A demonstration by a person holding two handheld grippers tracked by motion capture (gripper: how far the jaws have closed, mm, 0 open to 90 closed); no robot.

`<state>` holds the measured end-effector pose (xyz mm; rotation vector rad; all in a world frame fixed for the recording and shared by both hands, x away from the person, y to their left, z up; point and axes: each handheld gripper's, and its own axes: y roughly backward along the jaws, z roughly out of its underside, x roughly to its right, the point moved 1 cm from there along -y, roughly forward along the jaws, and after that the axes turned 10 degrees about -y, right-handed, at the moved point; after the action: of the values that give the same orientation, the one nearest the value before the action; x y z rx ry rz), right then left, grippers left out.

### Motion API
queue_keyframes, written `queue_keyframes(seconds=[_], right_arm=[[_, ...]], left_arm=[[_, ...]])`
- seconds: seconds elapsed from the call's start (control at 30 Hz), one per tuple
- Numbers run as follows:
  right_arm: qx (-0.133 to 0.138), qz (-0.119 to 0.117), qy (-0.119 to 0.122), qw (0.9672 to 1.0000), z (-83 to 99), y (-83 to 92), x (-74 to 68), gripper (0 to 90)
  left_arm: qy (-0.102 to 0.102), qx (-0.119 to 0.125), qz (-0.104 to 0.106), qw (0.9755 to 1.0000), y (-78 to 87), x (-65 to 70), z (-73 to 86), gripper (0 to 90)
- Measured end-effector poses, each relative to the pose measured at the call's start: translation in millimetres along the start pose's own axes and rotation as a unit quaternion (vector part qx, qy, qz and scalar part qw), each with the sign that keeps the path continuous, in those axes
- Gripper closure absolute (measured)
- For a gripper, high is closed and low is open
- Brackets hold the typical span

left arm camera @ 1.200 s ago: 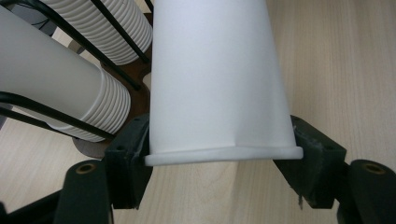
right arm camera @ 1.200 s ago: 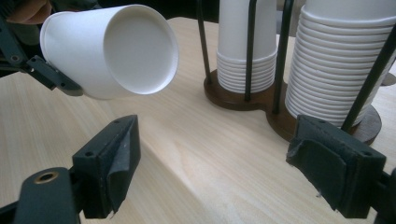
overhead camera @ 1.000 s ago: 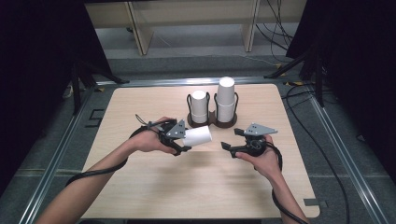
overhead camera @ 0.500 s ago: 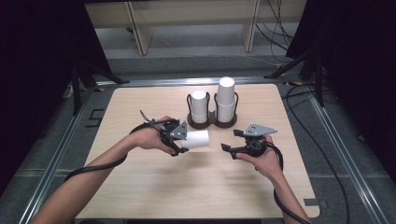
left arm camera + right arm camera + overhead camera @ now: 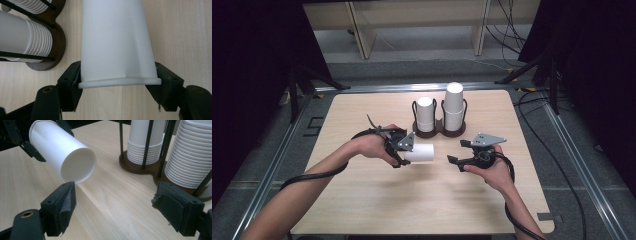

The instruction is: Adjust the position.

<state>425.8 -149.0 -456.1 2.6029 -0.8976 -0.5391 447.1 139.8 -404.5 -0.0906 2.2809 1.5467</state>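
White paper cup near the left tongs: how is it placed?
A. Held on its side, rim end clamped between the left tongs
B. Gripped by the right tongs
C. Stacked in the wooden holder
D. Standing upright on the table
A. The left tongs clamp the white paper cup at its rim end, and it lies sideways with its base toward the open right tongs, apart from the stacks in the wooden holder.

The bench (image 5: 362, 200) looks like pale wood laminate, smooth and faintly satin, with fine grain. The white cup (image 5: 116, 42) looks like matt paper, smooth, with a rolled rim. The stacked cups (image 5: 192, 157) show the same matt paper. Their holder (image 5: 140, 167) has a dark brown wooden base and thin black metal rods. The right claw (image 5: 122, 207) is matt black plastic with frayed, rough dark pads (image 5: 66, 205).
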Motion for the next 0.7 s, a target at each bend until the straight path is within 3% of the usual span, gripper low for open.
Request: queue_keyframes(seconds=[0.23, 0.43, 0.47, 0.53, 0.7], right_arm=[[-0.008, -0.006, -0.011, 0.9999, 1.2, -0.7, -2.6, 18.2], [-0.007, -0.009, 0.005, 0.9999, -0.3, -1.3, -2.4, 18.5], [-0.011, -0.013, -0.011, 0.9998, 0.4, -1.3, -4.9, 18.6], [-0.007, -0.013, 0.004, 0.9999, -0.4, -2.3, -3.2, 18.6], [-0.011, -0.013, 0.005, 0.9998, -0.5, -2.6, -5.3, 18.6]], left_arm=[[-0.009, -0.018, 0.011, 0.9997, 1.3, -1.2, -2.1, 32.6], [-0.018, -0.036, 0.023, 0.9989, 1.6, -1.1, -3.7, 32.6], [-0.017, -0.038, 0.024, 0.9989, 1.8, -0.9, -4.3, 32.7], [-0.021, -0.043, 0.026, 0.9985, 3.0, -1.7, -5.5, 32.7], [-0.029, -0.054, 0.033, 0.9975, 6.3, -3.4, -9.2, 33.1]])
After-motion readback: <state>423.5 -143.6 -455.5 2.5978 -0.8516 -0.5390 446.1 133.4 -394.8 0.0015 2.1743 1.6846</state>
